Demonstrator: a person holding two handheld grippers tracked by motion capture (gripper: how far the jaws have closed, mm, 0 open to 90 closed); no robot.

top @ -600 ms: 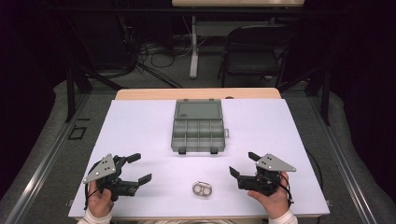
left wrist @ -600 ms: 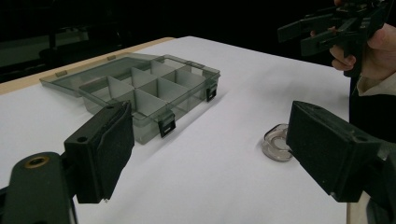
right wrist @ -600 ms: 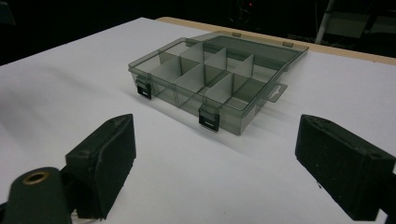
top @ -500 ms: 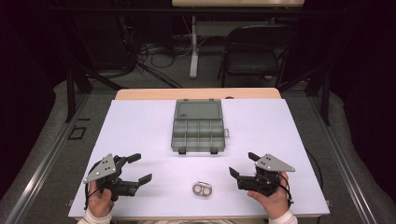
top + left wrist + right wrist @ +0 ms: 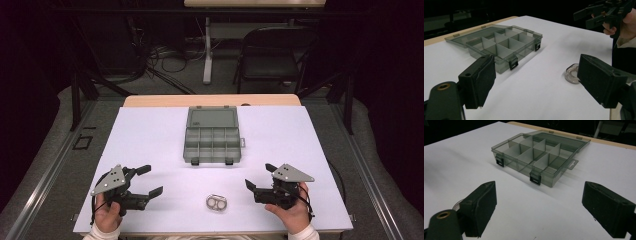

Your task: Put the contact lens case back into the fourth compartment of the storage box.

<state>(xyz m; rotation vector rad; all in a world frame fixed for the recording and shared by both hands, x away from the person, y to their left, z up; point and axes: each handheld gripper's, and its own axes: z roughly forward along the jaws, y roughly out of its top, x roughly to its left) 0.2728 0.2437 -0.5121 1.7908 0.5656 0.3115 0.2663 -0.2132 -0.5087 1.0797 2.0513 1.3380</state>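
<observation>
Tabletop [image 5: 150,135]: white sheet over wooden board, bare wood strip showing along far edge. Surface flat, evenly lit.

Grey see-through plastic box [image 5: 212,145] lies at centre, toward far side. Lid swung open, lying flat behind box toward wood strip. Inside split by dividers into two rows of small compartments. Two dark latches on near wall, small tab on right end.

Small clear ring-shaped piece [image 5: 216,202] lies flat near front edge, well apart from box, roughly in line with it.
</observation>
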